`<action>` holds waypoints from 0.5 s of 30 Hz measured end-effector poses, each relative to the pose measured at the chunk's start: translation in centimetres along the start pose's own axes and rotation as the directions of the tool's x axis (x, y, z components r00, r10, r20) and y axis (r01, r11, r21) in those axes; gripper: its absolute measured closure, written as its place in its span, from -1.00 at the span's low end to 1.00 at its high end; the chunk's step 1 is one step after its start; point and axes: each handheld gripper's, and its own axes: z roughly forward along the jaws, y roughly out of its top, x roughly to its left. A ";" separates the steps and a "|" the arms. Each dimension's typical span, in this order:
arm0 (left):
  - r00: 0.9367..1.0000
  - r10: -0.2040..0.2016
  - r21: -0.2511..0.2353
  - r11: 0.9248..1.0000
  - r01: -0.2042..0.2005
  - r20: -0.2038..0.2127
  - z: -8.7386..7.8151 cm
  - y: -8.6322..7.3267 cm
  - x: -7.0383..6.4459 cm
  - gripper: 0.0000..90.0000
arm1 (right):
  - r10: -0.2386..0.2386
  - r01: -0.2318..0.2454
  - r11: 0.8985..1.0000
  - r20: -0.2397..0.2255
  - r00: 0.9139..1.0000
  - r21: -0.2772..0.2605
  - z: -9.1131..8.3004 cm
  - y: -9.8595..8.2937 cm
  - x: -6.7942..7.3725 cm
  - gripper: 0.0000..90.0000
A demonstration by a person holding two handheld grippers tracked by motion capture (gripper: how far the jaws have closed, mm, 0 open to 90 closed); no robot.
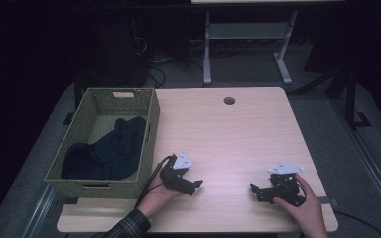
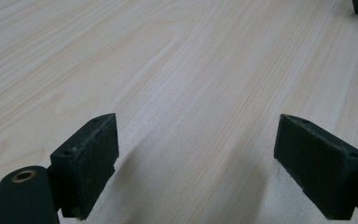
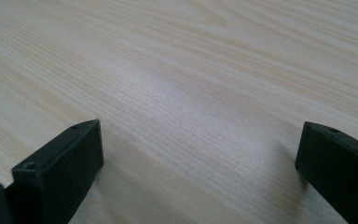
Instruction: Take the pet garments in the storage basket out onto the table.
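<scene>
While both gripper views show released fingers over bare table (image 2: 205, 70), the high view adds a basket (image 1: 151, 130).

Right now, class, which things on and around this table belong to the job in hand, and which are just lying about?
In the job:
left gripper, open
right gripper, open
woven basket
dark cloth inside it

Lying about:
table with its cable hole
white desk frame behind
</scene>
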 end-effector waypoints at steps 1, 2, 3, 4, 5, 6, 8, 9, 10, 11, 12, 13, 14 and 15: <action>1.000 -0.006 0.000 1.000 0.006 0.005 0.0 0.0 0.1 -0.70 | 0.000 0.000 1.000 0.000 1.000 0.000 0.0 0.0 0.0 -0.99; 1.000 -0.008 0.000 1.000 0.008 0.008 0.0 0.0 0.1 -0.70 | 0.000 0.000 1.000 0.000 1.000 0.000 0.0 0.0 0.0 -0.99; 1.000 -0.008 -0.001 1.000 0.008 0.009 0.0 0.0 0.1 -0.70 | 0.000 0.000 1.000 0.000 1.000 0.000 0.0 0.0 0.0 -0.99; 1.000 -0.007 -0.002 1.000 0.007 0.010 0.0 0.1 0.0 -0.70 | 0.000 0.000 1.000 0.000 1.000 0.000 0.0 0.0 0.0 -0.99; 1.000 -0.003 0.004 1.000 0.003 0.012 -0.1 0.2 0.0 -0.70 | 0.000 0.000 1.000 0.000 1.000 0.000 0.0 0.0 0.0 -0.99; 1.000 -0.003 0.004 1.000 0.003 0.012 -0.1 0.2 0.0 -0.70 | 0.000 0.000 1.000 0.000 1.000 0.000 0.0 0.0 0.0 -0.99; 1.000 0.004 -0.006 1.000 -0.004 0.009 -0.3 0.5 0.0 -0.70 | 0.000 0.000 1.000 0.000 1.000 0.000 0.0 0.0 0.0 -0.99; 1.000 0.004 -0.009 1.000 -0.004 0.010 -0.3 0.6 0.1 -0.70 | 0.000 0.000 1.000 0.000 1.000 0.000 0.0 0.0 0.0 -0.99; 1.000 0.005 -0.007 1.000 -0.005 0.015 -0.4 0.6 0.1 -0.70 | 0.000 0.000 1.000 0.000 1.000 0.000 0.0 0.0 0.0 -0.99; 1.000 0.008 -0.009 1.000 -0.008 0.019 -0.5 0.7 0.0 -0.70 | 0.000 0.000 1.000 0.000 1.000 0.000 0.0 0.0 0.0 -0.99; 1.000 0.012 -0.010 1.000 -0.012 0.021 -0.6 0.8 0.0 -0.70 | 0.000 0.000 1.000 0.000 1.000 0.000 0.0 0.0 0.0 -0.99; 1.000 0.014 -0.011 1.000 -0.014 0.021 -0.7 0.8 -0.1 -0.70 | 0.000 0.000 1.000 0.000 1.000 0.000 0.0 0.0 0.0 -0.99; 1.000 0.014 -0.011 1.000 -0.014 0.021 -0.7 0.8 -0.1 -0.70 | 0.000 0.000 1.000 0.000 1.000 0.000 0.0 0.0 0.0 -0.99; 1.000 0.021 -0.019 1.000 -0.021 0.021 -0.8 1.0 -0.1 -0.70 | 0.000 0.000 1.000 0.000 1.000 0.000 0.0 0.0 0.0 -0.99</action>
